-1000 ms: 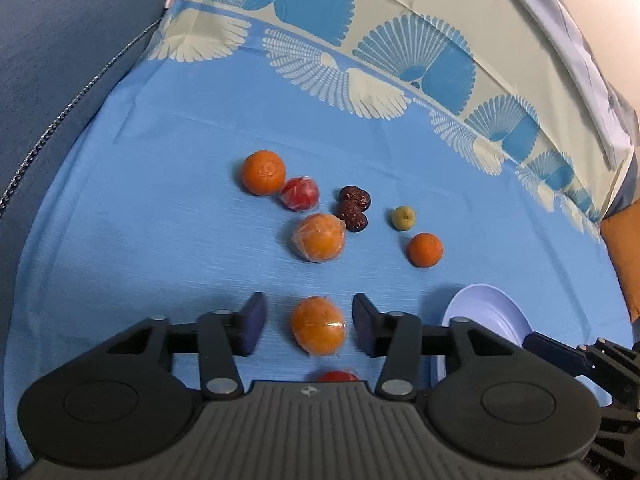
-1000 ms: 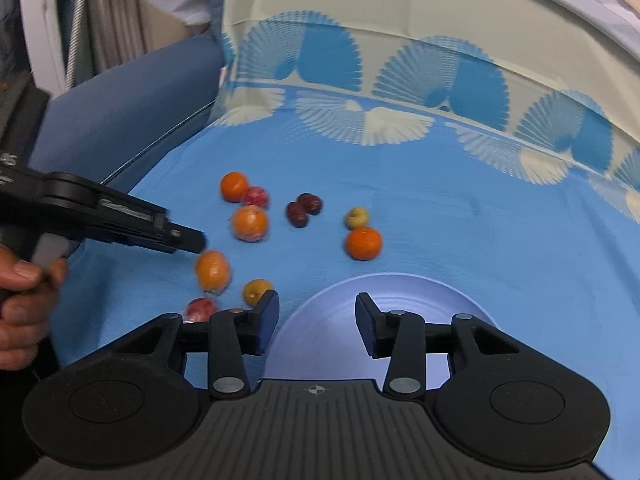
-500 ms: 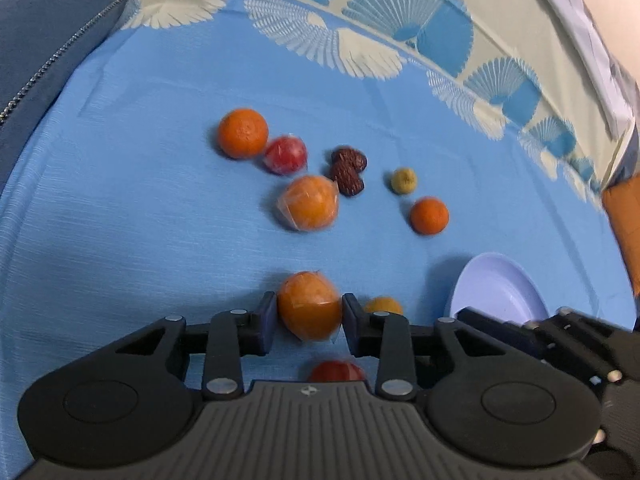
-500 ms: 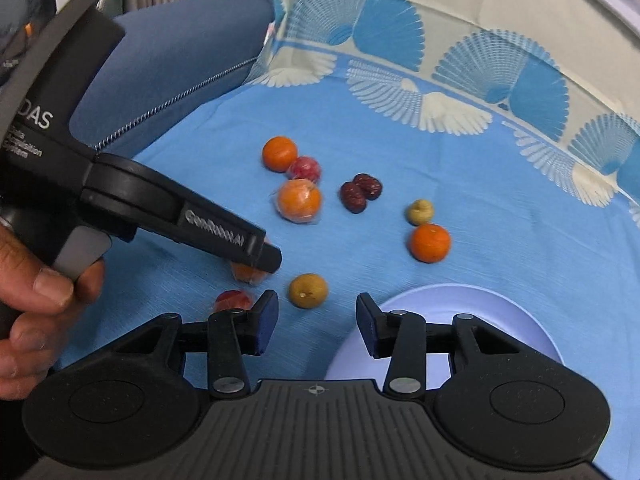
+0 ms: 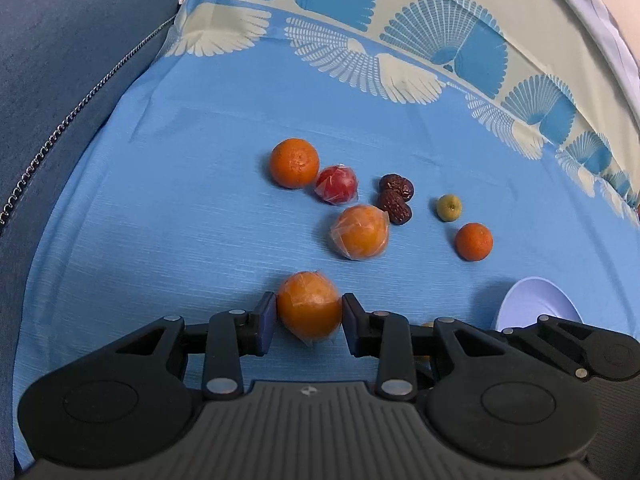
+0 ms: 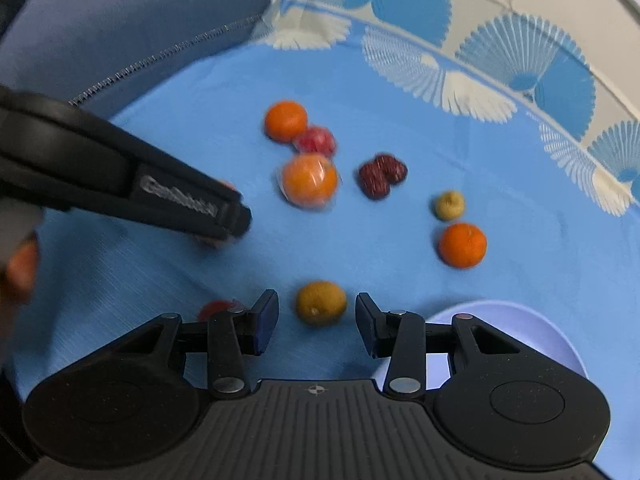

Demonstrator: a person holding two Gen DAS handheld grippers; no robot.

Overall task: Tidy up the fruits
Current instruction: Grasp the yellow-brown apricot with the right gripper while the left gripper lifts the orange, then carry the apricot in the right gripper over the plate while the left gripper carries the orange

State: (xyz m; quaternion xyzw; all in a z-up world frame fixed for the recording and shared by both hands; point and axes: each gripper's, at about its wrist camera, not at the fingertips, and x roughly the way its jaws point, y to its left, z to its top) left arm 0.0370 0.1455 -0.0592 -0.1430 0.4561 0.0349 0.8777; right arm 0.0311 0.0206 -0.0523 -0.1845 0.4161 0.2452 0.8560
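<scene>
My left gripper point(image 5: 309, 314) is shut on a plastic-wrapped orange point(image 5: 309, 305), held just above the blue cloth. Ahead lie another wrapped orange point(image 5: 360, 232), a bare orange point(image 5: 295, 163), a wrapped red fruit point(image 5: 337, 185), two dark dates point(image 5: 396, 198), a small green fruit point(image 5: 449, 208) and a small orange point(image 5: 474, 241). My right gripper point(image 6: 316, 320) is open around a yellow-brown fruit point(image 6: 321, 303) on the cloth, without touching it. The lilac plate point(image 6: 520, 320) sits at lower right; it also shows in the left wrist view point(image 5: 536, 300).
The left gripper's body point(image 6: 120, 184) crosses the left of the right wrist view. A red fruit point(image 6: 218, 308) lies beside my right gripper's left finger. A blue sofa cushion point(image 5: 60, 60) borders the cloth on the left. The patterned cloth edge point(image 5: 440, 40) rises behind.
My left gripper closed on the wrapped orange and lifted it slightly. My right gripper moved left from over the plate until the yellow-brown fruit sat between its open fingers.
</scene>
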